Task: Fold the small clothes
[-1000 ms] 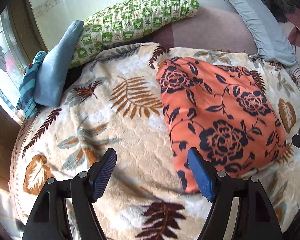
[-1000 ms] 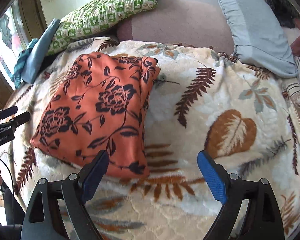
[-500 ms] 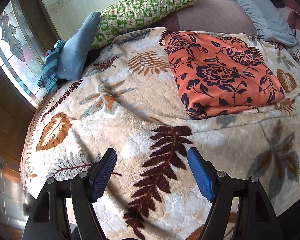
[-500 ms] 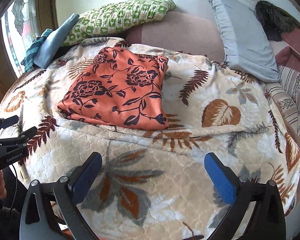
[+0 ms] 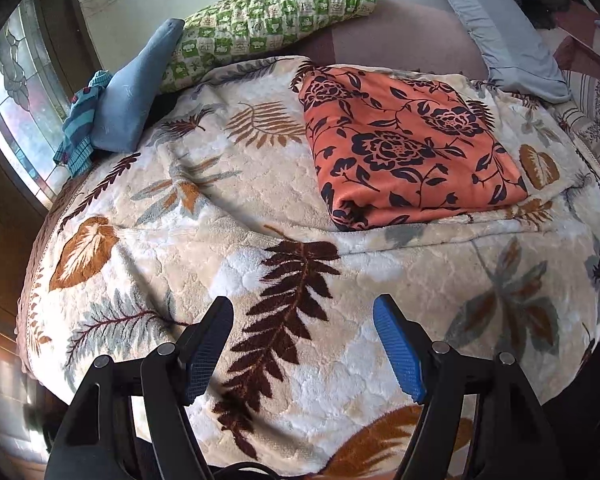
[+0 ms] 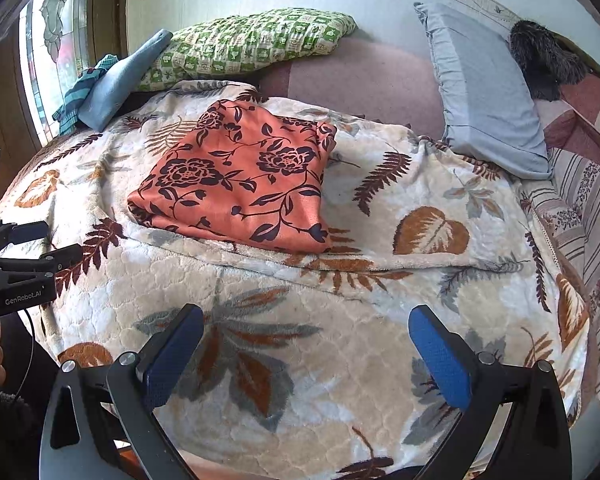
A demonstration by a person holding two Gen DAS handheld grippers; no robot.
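1. The folded orange floral garment (image 5: pixel 408 148) lies flat on the leaf-print blanket (image 5: pixel 228 216), forming a neat rectangle.
2. The left gripper (image 5: pixel 303 344) hovers over the blanket's near edge, well short of the garment, fingers apart with nothing between them.
3. The right gripper (image 6: pixel 306 354) hangs likewise near of the garment, fingers spread wide and empty.
4. Beyond the garment, a green checked pillow (image 6: pixel 252 46) and a grey-blue pillow (image 6: pixel 488 96) rest against the wall.

Both black grippers carry blue ribbed fingers (image 5: pixel 398 350) with silver screws; one reads "GenRobot.AI".
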